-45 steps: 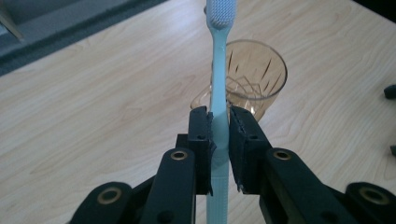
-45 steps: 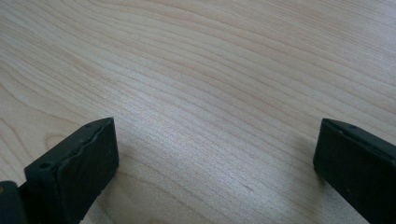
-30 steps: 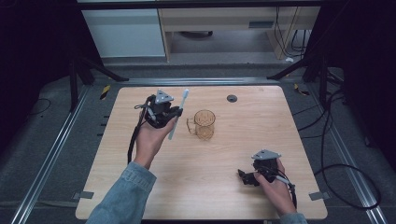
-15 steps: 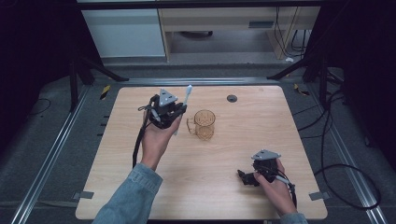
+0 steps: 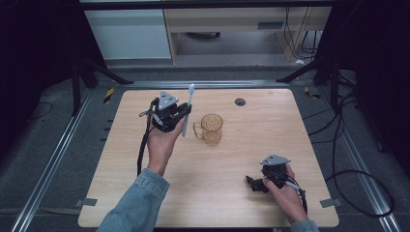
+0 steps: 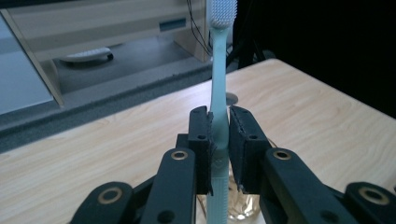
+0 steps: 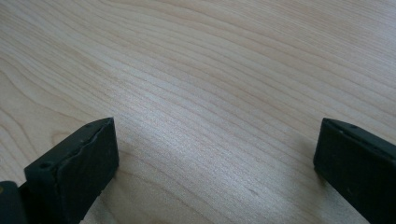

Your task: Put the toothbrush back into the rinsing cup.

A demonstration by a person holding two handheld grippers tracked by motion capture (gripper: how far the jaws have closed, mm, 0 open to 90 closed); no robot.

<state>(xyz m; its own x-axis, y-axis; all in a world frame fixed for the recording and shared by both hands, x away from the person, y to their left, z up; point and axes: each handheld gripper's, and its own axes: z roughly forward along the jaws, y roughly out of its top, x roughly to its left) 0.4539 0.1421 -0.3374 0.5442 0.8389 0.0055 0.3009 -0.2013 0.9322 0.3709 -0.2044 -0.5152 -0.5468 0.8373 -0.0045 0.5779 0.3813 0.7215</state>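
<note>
Nearest me, at about five o'clock on the wooden table, my right gripper lay low on the boards, its jaws spread wide with nothing but bare grain between them. Farther out, at ten o'clock, my left gripper was clamped on the handle of a pale toothbrush, bristle head tilted up toward twelve o'clock, forearm reaching in from six with the wrist raised off the table. Just beyond, at the table's middle, stood the clear amber glass mug, close beside the brush's lower end. I judged this the carrying step; next called for centring the handle over the mug's mouth and lowering it.
</note>
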